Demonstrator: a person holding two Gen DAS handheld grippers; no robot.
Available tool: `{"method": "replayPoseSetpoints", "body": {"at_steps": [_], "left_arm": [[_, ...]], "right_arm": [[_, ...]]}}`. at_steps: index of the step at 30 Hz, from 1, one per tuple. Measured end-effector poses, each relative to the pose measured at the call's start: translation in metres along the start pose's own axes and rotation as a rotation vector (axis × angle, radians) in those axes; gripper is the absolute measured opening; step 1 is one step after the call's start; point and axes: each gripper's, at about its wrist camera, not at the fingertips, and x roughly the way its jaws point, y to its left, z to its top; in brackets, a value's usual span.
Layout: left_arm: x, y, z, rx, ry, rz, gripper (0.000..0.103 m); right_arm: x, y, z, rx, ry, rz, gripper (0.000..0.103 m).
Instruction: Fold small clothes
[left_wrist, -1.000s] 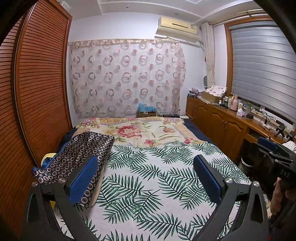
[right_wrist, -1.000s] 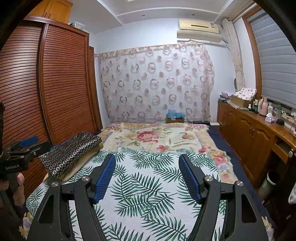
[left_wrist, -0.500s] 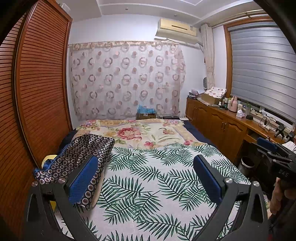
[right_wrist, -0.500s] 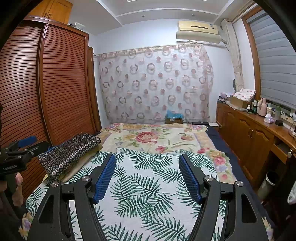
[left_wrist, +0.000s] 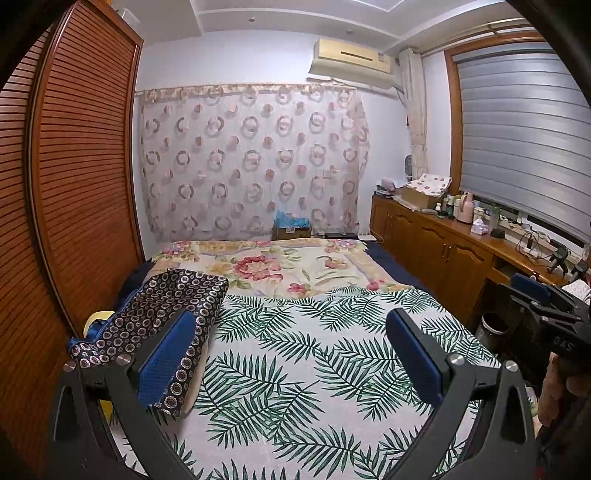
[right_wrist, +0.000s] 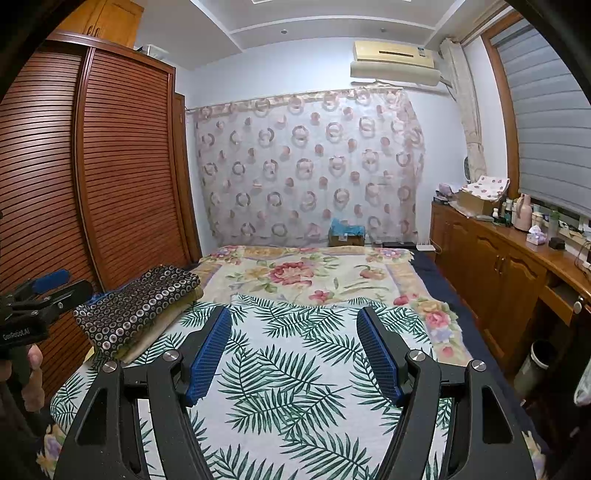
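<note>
A folded dark garment with a ring pattern (left_wrist: 159, 317) lies on the left side of the bed, on top of a tan folded cloth (right_wrist: 162, 325); the garment also shows in the right wrist view (right_wrist: 136, 310). My left gripper (left_wrist: 291, 350) is open and empty, held above the palm-leaf sheet (left_wrist: 295, 369), with its left finger in front of the garment. My right gripper (right_wrist: 293, 350) is open and empty above the same sheet (right_wrist: 291, 387), to the right of the garment. Each gripper shows at the edge of the other's view.
A floral blanket (left_wrist: 277, 266) covers the far half of the bed. A slatted wooden wardrobe (left_wrist: 74, 184) stands along the left. A wooden cabinet (left_wrist: 443, 251) with bottles and boxes runs along the right, with a bin (left_wrist: 493, 326) beside it.
Both views have tilted up slightly and drifted a little. Both grippers stay open and empty. The garment has not moved.
</note>
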Motion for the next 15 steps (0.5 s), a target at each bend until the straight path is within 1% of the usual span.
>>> {"method": "replayPoseSetpoints", "body": {"at_steps": [15], "left_arm": [[-0.0011, 0.0008, -0.0002, 0.002, -0.003, -0.002, 0.103]], "right_arm": [[-0.0003, 0.0005, 0.0005, 0.001, 0.000, 0.001, 0.072]]}}
